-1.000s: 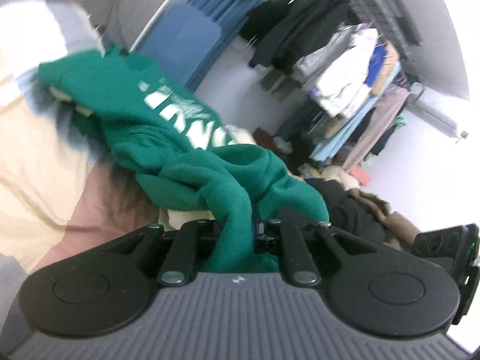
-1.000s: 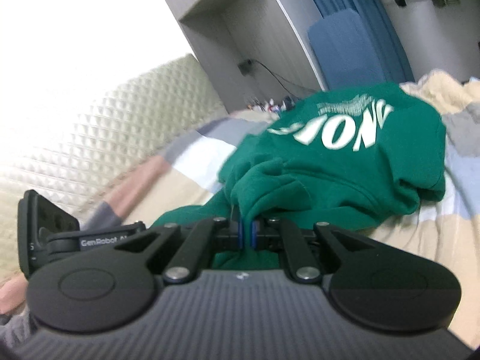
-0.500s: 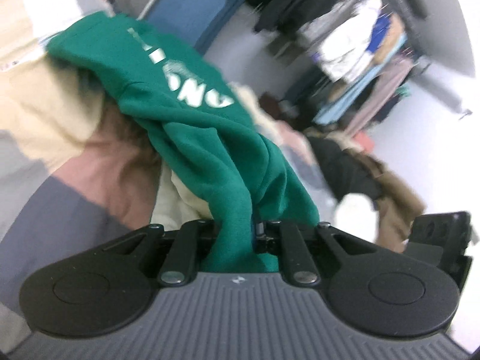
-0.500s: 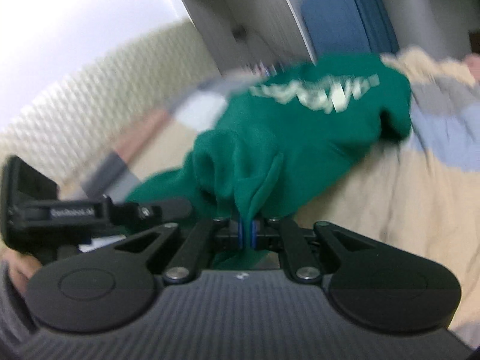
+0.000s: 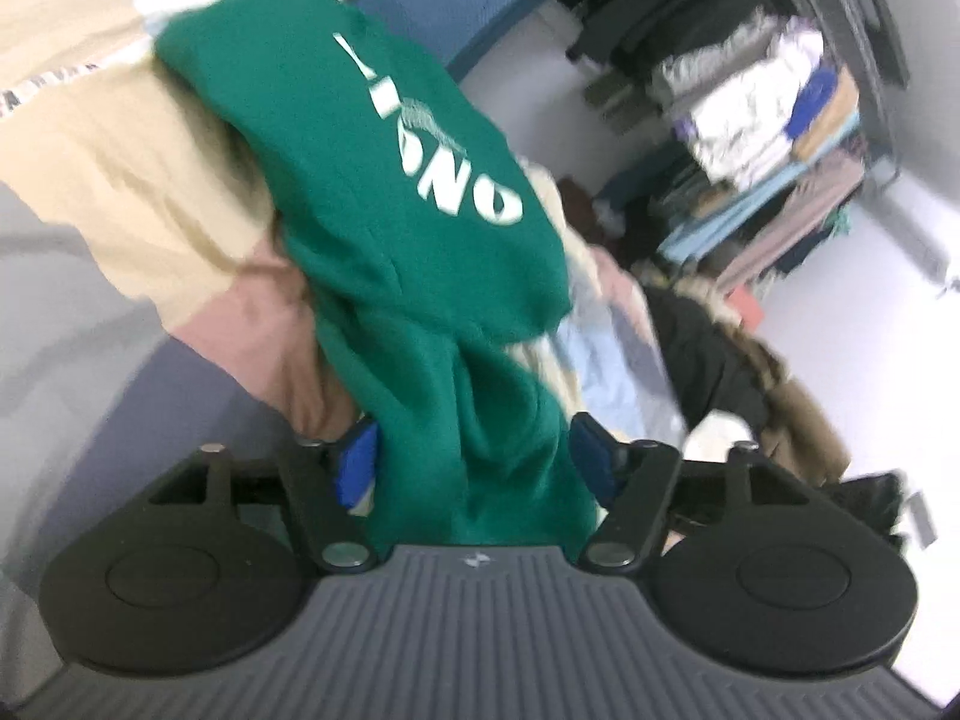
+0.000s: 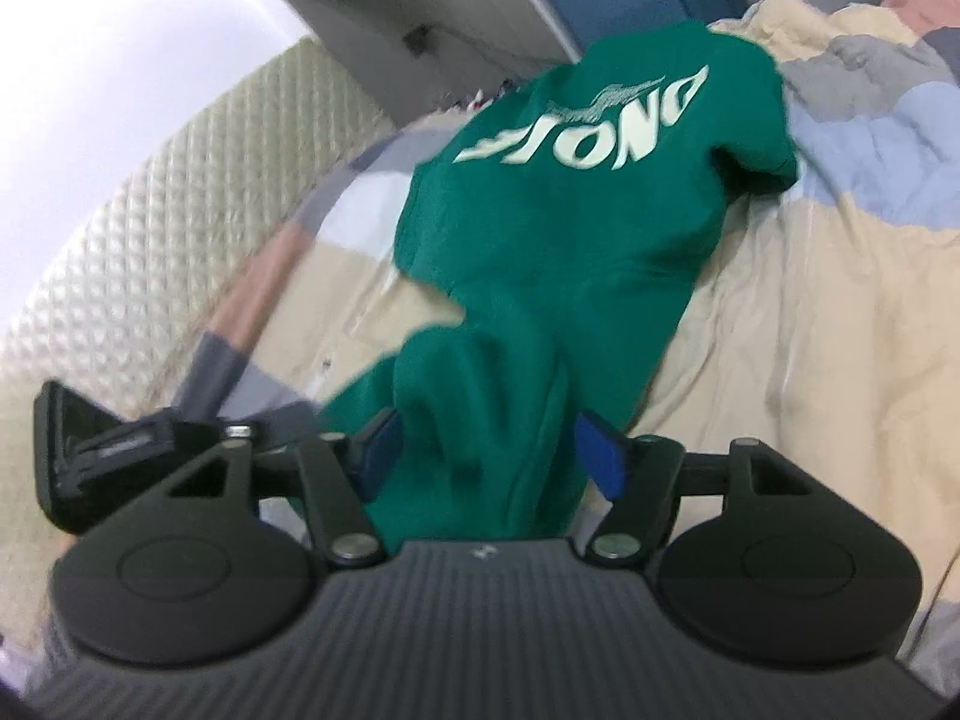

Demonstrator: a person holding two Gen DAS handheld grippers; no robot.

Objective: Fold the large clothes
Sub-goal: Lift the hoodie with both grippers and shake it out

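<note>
Between your left gripper [image 5: 474,462] fingers a bunch of the green sweatshirt [image 5: 384,192] fills the gap as the jaws are opening; the same cloth [image 6: 576,252] fills your right gripper [image 6: 486,450], whose jaws are opening too. To your right, bare patchwork bedding [image 6: 798,324] lies open for a pass. To your left, the quilted headboard [image 6: 150,228] closes the bed's side, and your left gripper's body [image 6: 102,450] sits close beside the right one. Beyond the bed's far edge, a dark coat pile [image 5: 738,372] and a crowded clothes rack [image 5: 762,96] block the floor.
</note>
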